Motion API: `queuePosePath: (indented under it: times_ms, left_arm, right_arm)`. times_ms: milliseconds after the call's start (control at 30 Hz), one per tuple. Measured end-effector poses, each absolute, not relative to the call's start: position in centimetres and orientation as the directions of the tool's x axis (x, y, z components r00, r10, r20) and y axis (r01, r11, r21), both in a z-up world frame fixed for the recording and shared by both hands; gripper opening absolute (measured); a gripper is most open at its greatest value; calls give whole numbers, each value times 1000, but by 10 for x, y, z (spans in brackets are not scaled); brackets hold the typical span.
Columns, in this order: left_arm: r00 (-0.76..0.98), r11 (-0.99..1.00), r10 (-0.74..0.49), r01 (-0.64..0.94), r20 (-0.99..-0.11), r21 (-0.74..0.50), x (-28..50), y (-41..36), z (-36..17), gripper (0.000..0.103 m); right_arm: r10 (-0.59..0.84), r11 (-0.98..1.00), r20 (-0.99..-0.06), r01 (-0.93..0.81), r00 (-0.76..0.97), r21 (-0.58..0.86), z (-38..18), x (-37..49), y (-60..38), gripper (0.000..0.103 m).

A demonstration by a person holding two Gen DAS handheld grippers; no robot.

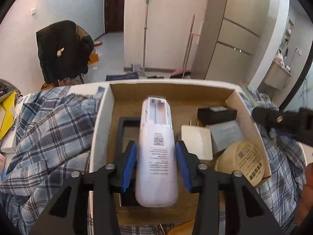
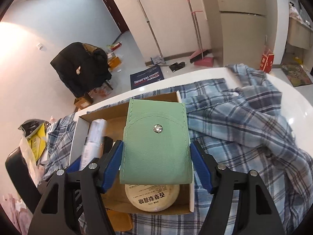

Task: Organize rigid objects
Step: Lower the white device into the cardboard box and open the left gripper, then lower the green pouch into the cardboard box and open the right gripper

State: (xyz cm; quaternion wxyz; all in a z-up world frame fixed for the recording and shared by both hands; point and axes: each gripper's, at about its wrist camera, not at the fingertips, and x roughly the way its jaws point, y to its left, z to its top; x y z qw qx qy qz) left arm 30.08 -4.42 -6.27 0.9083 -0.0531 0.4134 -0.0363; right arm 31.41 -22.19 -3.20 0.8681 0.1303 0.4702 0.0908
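Observation:
A cardboard box (image 1: 101,121) lies on a plaid shirt. My left gripper (image 1: 156,164) has its blue pads close on both sides of a white remote (image 1: 156,152), back side up, over a black frame (image 1: 125,133) in the box. Beside it lie a white plug adapter (image 1: 197,143), a grey box (image 1: 227,137), a black box (image 1: 217,113) and a round tan tin (image 1: 242,160). My right gripper (image 2: 156,166) is shut on a green snap pouch (image 2: 156,143), held above the box (image 2: 78,135) and the tin (image 2: 152,197). The remote (image 2: 93,141) shows at left.
The plaid shirt (image 2: 244,121) covers a white table (image 2: 289,98). Yellow and white packets (image 1: 7,117) lie at the left. A chair with a black coat (image 1: 62,49), a mop and brooms stand beyond. The right gripper's body (image 1: 283,121) shows at the box's right wall.

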Motion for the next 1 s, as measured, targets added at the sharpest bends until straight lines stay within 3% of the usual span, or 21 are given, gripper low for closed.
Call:
queuePosePath:
  times_ms: [67, 100, 300, 367, 667, 767, 800, 1000]
  left_arm:
    - [686, 988, -123, 18, -717, -153, 296, -39, -55, 83]
    - [706, 987, -120, 8, -698, -161, 293, -36, -51, 86]
    - [832, 983, -62, -44, -552, -176, 276, -18, -22, 86]
    - [858, 981, -47, -57, -511, -185, 274, -14, -20, 86]
    - [856, 995, -1, -53, -517, -89, 276, -21, -24, 86]
    - [868, 997, -3, -38, -497, -72, 271, -25, -20, 86]
    - [872, 997, -7, -32, -489, -71, 268, -26, -19, 88]
    - [909, 997, -1, -31, -416, -69, 253, -25, 2, 103]
  right_arm:
    - [300, 941, -772, -42, 560, 335, -33, 314, -223, 68]
    - [305, 939, -759, -51, 575, 340, -32, 313, -222, 68]
    - [261, 959, -686, -98, 680, 268, -30, 308, -204, 69]
    - [223, 969, -708, -71, 670, 237, -36, 312, -199, 69]
    - [216, 975, -740, -99, 637, 200, -52, 320, -195, 69]
    - [228, 971, -743, -96, 629, 217, -55, 321, -197, 74]
    - [225, 972, -744, -90, 630, 217, -54, 321, -198, 80]
    - [194, 977, -697, -73, 690, 200, -32, 310, -202, 87]
